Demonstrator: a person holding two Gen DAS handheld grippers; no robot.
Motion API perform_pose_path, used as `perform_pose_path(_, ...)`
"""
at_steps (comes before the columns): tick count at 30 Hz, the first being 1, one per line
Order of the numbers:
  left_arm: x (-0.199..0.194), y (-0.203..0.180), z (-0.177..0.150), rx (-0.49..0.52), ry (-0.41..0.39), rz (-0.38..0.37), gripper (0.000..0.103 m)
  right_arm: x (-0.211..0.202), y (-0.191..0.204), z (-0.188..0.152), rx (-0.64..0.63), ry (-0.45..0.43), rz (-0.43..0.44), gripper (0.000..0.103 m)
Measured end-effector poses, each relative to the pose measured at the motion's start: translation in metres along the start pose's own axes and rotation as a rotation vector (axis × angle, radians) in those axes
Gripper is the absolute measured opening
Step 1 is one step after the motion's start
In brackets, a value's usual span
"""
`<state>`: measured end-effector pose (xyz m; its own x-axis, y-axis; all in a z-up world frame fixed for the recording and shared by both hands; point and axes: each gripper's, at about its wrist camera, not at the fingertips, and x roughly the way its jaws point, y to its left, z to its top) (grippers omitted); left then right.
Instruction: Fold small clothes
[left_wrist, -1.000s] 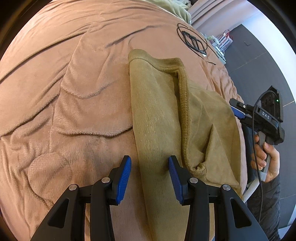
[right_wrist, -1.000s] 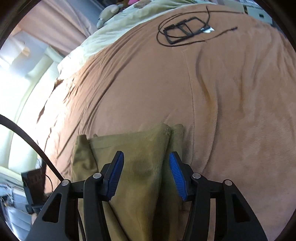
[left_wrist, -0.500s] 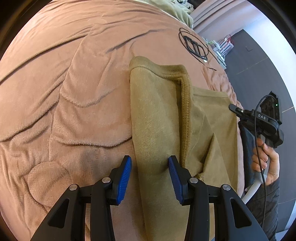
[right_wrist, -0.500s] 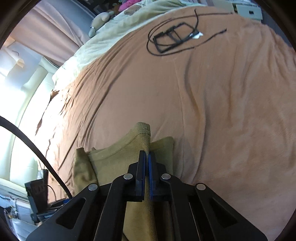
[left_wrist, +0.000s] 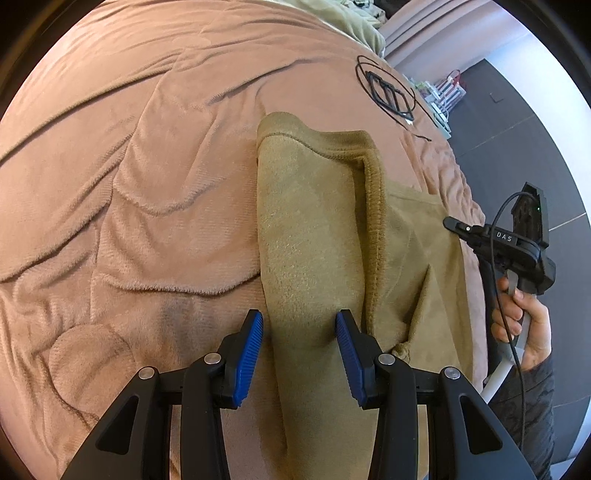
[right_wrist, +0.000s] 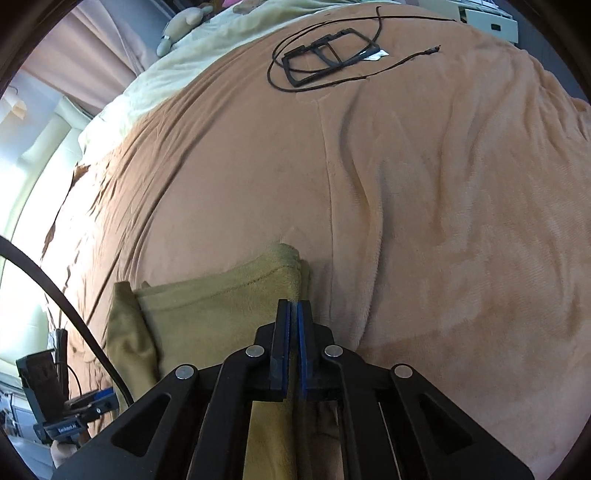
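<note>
On brown blanket (right_wrist: 424, 206): right tongs (right_wrist: 291, 325) clenched on olive garment (left_wrist: 314, 240) edge, left tongs (left_wrist: 299, 332) wide apart astride it.

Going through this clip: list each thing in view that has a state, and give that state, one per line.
left gripper: open, blue pads astride the garment's left folded edge, not gripping.
right gripper: shut on the olive garment's edge.
olive garment: lying on the blanket, partly folded, left side turned over with its hem seam showing.
brown blanket: spread out, wrinkled.
black cable: loosely coiled on the blanket beyond the garment, untouched.
</note>
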<state>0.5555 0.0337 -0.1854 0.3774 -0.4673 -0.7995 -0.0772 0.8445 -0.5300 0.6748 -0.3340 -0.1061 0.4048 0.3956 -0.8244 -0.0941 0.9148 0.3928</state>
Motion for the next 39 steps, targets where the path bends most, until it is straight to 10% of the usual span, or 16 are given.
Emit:
perform_pose_path(5, -0.006, 0.001, -0.001, -0.01, -0.009, -0.004, 0.044, -0.028, 0.017, -0.006, -0.08, -0.058, -0.032, 0.06)
perform_pose_path(33, -0.015, 0.0, -0.038, -0.041, 0.004, -0.013, 0.044, -0.054, 0.142, -0.127, -0.667, -0.01, -0.093, 0.059)
perform_pose_path(39, -0.018, 0.003, -0.045, -0.048, 0.006, -0.017, 0.044, -0.043, 0.156, -0.135, -0.718, 0.034, -0.089, 0.042)
